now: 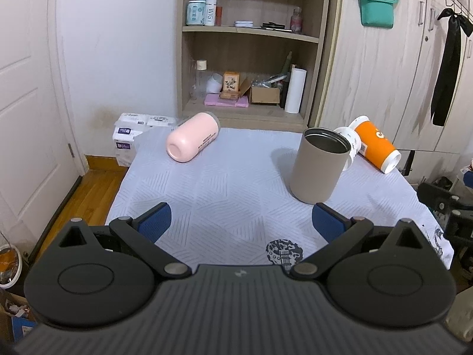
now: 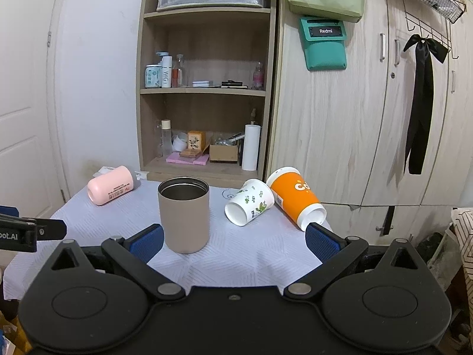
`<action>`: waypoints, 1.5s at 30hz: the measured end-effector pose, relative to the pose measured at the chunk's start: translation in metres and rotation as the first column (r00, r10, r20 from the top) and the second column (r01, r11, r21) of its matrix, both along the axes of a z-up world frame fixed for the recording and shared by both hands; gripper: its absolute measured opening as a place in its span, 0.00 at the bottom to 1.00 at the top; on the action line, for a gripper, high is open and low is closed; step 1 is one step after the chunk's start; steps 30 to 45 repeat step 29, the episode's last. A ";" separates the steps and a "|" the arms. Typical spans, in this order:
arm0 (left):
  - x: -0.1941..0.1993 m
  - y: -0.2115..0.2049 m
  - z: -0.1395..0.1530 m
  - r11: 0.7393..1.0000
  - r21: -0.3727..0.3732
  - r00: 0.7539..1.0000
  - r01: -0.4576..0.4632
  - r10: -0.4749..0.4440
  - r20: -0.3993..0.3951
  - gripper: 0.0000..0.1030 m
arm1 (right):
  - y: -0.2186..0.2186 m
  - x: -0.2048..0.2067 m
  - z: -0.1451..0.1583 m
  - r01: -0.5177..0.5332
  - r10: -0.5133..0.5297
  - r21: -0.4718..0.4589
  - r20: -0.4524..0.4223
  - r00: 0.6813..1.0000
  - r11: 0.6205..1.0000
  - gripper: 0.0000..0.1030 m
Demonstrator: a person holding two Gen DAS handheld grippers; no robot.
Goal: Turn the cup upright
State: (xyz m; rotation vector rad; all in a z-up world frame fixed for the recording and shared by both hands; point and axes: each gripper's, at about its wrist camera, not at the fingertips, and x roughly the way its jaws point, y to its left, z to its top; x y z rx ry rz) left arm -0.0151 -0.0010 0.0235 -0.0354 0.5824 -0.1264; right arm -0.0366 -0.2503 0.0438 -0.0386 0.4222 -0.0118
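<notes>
A beige metal-lined cup (image 1: 319, 167) stands upright on the white-clothed table (image 1: 224, 183), also in the right wrist view (image 2: 184, 216). A pink cup (image 1: 192, 137) lies on its side at the far left (image 2: 111, 189). A white leaf-print paper cup (image 2: 249, 202) and an orange paper cup (image 2: 295, 196) lie on their sides at the right; the orange one also shows in the left wrist view (image 1: 375, 145). My left gripper (image 1: 241, 222) is open and empty, short of the beige cup. My right gripper (image 2: 235, 242) is open and empty, with the beige cup just ahead of its left finger.
A wooden shelf unit (image 2: 204, 94) with bottles and boxes stands behind the table. Wardrobe doors (image 2: 369, 118) are at the right, a white door (image 1: 26, 103) at the left. Tissue packs (image 1: 130, 136) sit beyond the table's far left corner. The left gripper's body (image 2: 26, 233) shows at the left edge.
</notes>
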 end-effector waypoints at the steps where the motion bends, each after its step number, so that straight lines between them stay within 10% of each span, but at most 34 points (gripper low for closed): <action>1: 0.000 0.000 0.000 1.000 0.001 1.000 0.000 0.000 0.000 1.00 | 0.000 0.000 0.000 0.002 -0.002 -0.001 -0.001 1.000 1.000 1.00; 45: 0.001 0.001 -0.001 0.997 0.036 0.998 -0.068 0.068 0.018 1.00 | 0.000 0.002 -0.002 0.040 -0.041 -0.016 -0.029 0.999 0.999 1.00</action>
